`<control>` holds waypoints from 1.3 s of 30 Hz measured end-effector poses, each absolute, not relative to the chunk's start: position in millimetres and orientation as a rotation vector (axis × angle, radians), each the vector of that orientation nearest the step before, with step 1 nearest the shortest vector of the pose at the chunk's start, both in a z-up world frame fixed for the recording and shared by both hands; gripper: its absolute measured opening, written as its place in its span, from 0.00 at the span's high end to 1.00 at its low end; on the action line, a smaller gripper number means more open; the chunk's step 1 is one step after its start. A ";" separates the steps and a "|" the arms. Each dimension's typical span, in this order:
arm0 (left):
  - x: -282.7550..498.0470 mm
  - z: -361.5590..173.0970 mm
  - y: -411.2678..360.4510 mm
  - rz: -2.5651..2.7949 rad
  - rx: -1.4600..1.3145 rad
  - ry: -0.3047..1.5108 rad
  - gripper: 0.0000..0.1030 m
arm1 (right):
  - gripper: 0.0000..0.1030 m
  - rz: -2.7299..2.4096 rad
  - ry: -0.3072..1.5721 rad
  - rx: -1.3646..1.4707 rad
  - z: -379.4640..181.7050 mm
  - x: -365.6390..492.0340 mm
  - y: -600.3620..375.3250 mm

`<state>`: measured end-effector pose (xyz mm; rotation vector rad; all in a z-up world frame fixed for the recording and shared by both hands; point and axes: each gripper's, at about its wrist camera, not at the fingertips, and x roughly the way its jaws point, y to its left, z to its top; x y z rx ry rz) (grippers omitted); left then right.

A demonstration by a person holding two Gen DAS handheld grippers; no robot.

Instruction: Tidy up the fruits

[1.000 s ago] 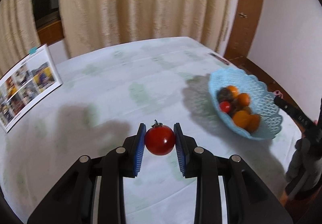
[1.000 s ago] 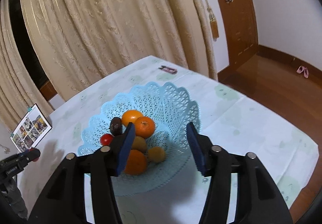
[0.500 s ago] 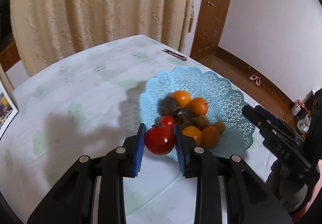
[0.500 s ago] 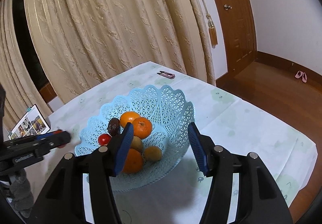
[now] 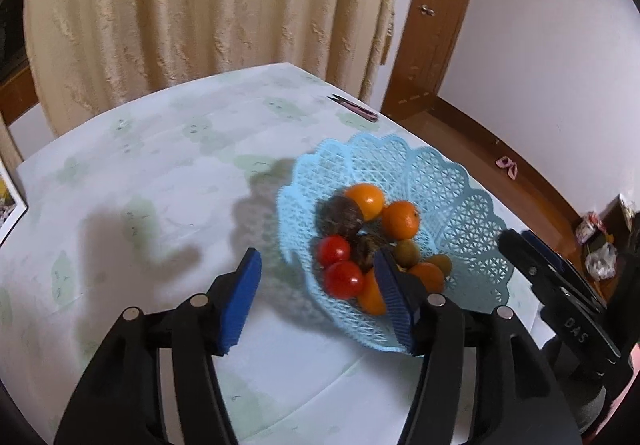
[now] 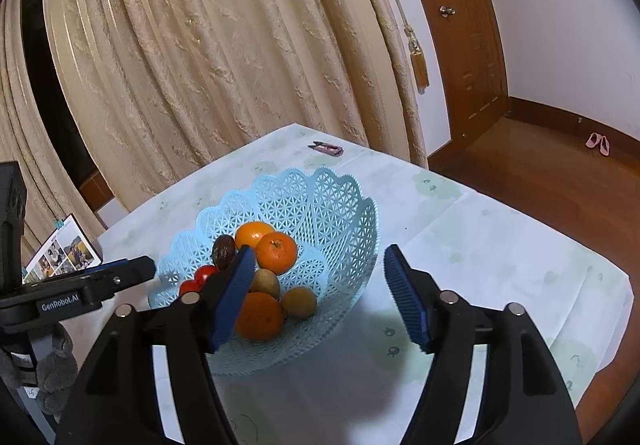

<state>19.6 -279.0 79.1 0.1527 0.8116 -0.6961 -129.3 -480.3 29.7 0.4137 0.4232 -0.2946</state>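
A light blue lattice basket (image 5: pixel 460 181) stands on the table and holds oranges (image 5: pixel 401 220), two dark fruits, small brown fruits and two red tomatoes. My left gripper (image 5: pixel 316 269) is open and empty, above the basket's near rim. The larger tomato (image 5: pixel 344 279) lies in the basket between its fingers, beside the smaller one (image 5: pixel 333 249). My right gripper (image 6: pixel 316 265) is open and empty, held over the basket (image 6: pixel 332 205) from the other side. The left gripper (image 6: pixel 138 269) shows at the left in the right wrist view.
The table has a pale cloth with green prints (image 5: pixel 160 181). A small dark and pink object (image 5: pixel 354 109) lies near the far edge. A photo booklet (image 6: pixel 60 249) stands at the left. Curtains hang behind. Wooden floor and a door are to the right.
My left gripper carried the tomato over to the basket, opened, and let it go. The tomato now lies in the basket. The right gripper stayed open near the basket.
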 end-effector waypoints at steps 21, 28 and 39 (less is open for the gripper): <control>-13.7 90.4 -246.2 -0.489 0.261 0.593 0.11 | 0.03 -0.281 0.441 0.350 37.8 -153.1 -433.1; -20.8 94.0 -247.5 -0.445 0.301 0.529 0.11 | 0.03 -0.289 0.441 0.305 39.0 -150.6 -422.6; -26.6 90.9 -252.3 -0.445 0.333 0.517 0.11 | 0.03 -0.303 0.446 0.277 36.6 -147.0 -419.9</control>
